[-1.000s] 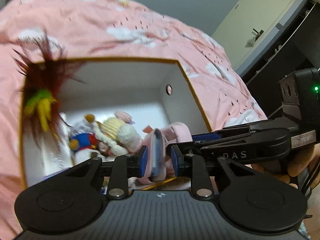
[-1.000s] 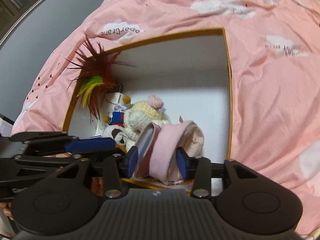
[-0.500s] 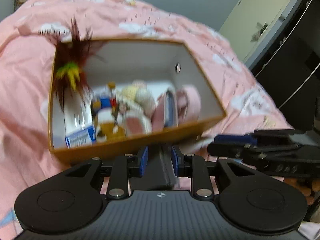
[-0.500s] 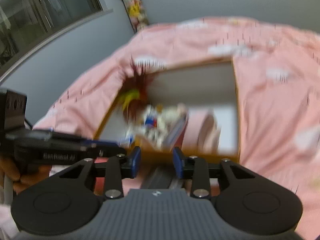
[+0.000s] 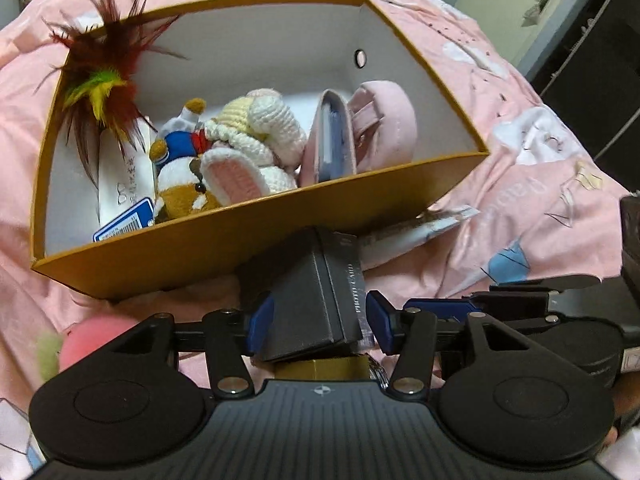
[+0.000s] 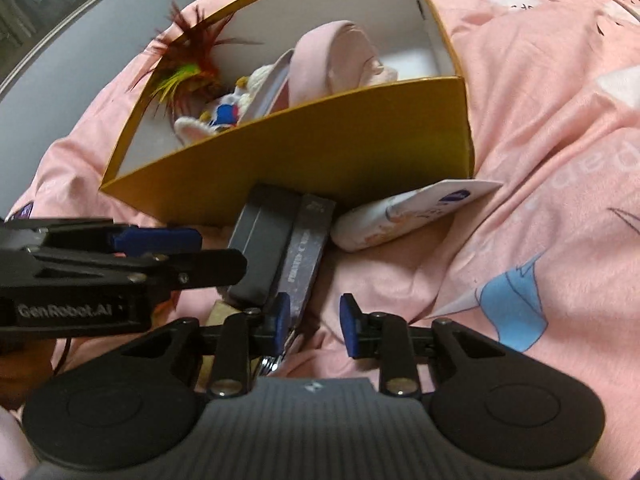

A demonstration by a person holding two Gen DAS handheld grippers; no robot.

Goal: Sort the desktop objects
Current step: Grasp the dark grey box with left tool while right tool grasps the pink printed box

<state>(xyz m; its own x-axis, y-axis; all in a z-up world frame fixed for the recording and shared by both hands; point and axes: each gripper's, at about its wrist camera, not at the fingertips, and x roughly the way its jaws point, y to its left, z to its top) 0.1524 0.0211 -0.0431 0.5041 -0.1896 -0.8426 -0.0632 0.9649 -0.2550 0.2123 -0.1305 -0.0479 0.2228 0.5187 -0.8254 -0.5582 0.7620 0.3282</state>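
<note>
A dark box (image 5: 316,292) is seen lying on the pink bedspread (image 6: 540,160), against the near wall of the yellow box (image 5: 224,240). It is straddled by the left gripper (image 5: 320,320), whose jaws have just been opening and are not pressed on it. The right gripper (image 6: 314,320) is held partly open beside it, with nothing gripped

The dark photo box (image 5: 312,292) hid its far end behind the yellow carton's (image 5: 248,240) front wall. A gold object (image 5: 320,368) showed only a sliver beneath it. The white tube (image 6: 384,220) ran under the carton's corner. A pink ball (image 5: 92,340) at lower left was blurred, partly masked by the gripper body.
</note>
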